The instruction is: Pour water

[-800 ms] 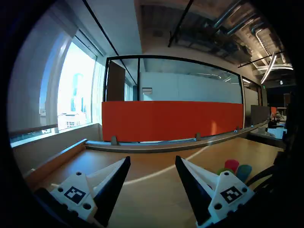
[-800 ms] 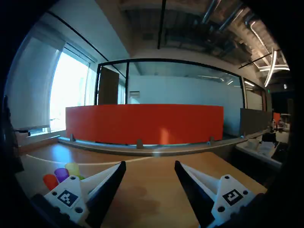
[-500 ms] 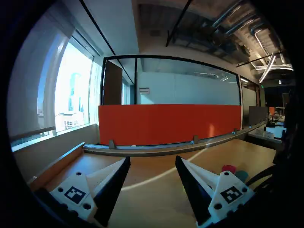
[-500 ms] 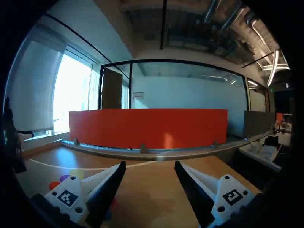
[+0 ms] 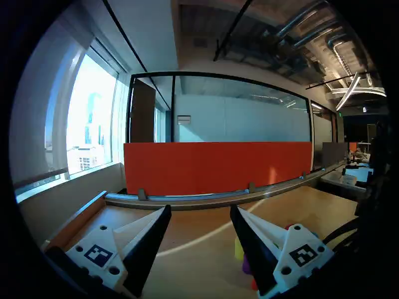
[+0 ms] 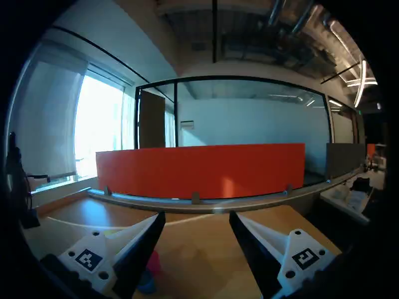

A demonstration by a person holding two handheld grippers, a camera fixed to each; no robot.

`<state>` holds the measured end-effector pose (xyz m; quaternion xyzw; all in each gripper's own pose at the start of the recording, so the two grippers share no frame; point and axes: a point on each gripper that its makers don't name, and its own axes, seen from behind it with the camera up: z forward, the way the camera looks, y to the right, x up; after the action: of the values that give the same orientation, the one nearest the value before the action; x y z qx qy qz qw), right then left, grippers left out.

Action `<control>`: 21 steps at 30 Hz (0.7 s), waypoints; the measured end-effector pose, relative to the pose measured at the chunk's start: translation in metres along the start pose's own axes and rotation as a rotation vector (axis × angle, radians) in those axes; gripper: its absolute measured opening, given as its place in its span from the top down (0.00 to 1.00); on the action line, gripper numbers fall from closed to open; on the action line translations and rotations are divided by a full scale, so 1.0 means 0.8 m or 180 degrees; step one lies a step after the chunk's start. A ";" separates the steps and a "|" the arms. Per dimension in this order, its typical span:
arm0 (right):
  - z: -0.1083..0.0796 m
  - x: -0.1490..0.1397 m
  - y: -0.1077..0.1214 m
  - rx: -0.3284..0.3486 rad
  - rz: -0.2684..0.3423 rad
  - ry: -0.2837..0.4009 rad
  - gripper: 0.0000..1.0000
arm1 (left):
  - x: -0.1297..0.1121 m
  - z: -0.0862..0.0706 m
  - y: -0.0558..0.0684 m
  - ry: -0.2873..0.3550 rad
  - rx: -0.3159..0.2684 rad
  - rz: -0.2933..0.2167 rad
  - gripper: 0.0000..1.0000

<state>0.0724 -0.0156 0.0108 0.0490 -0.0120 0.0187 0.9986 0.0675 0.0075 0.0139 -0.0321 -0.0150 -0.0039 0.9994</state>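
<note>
**Containers.** In the left gripper view, slivers of coloured cups show at 5 o'clock, just inside the right-hand finger, which hides most of each one: a yellow cup (image 5: 239,248), a purple cup (image 5: 245,265) below it, and a red cup (image 5: 254,285) lowest. In the right gripper view, a pink cup (image 6: 154,261) and a blue cup (image 6: 146,284) show at 7 o'clock, tucked against the left-hand finger. All of them stand on the table (image 5: 199,259). The insides of the cups are hidden, so their contents cannot be told.

**Grippers.**
- The left gripper (image 5: 199,209) has its fingers spread wide. Bare tabletop lies between them and nothing is held.
- The right gripper (image 6: 196,215) is spread the same way, with no object between its fingers.
- The cups lie to the side of each gripper's gap, not inside it.

**Edges and free room.**
- In both views the wooden table (image 6: 199,259) runs forward toward 12 o'clock as open surface.
- It ends at a metal rail (image 5: 199,199) that carries an orange panel (image 5: 219,167) set upright across the far edge.
- A glass wall (image 5: 239,117) rises beyond the panel.
- In the left gripper view, a raised wooden ledge (image 5: 75,222) borders the table at 9 o'clock, and a bright window (image 5: 87,134) stands above it.
- In the right gripper view, the table edge falls away at 4 o'clock toward a neighbouring desk (image 6: 349,197).
</note>
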 end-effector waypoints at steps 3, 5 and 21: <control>0.001 -0.001 -0.006 0.0073 -0.0059 -0.0031 0.01 | -0.003 0.002 0.003 -0.0031 -0.0062 0.0002 0.13; 0.002 0.000 -0.009 0.0127 -0.0096 -0.0039 0.01 | -0.002 0.003 0.006 -0.0042 -0.0119 0.0016 0.13; -0.001 0.003 -0.068 0.0829 -0.0327 -0.0155 0.01 | 0.008 0.002 0.057 -0.0056 -0.0782 0.0127 0.13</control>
<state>0.0772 -0.0697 0.0051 0.1791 -0.0312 -0.0322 0.9828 0.0739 0.0533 0.0128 -0.1546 -0.0225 0.0144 0.9876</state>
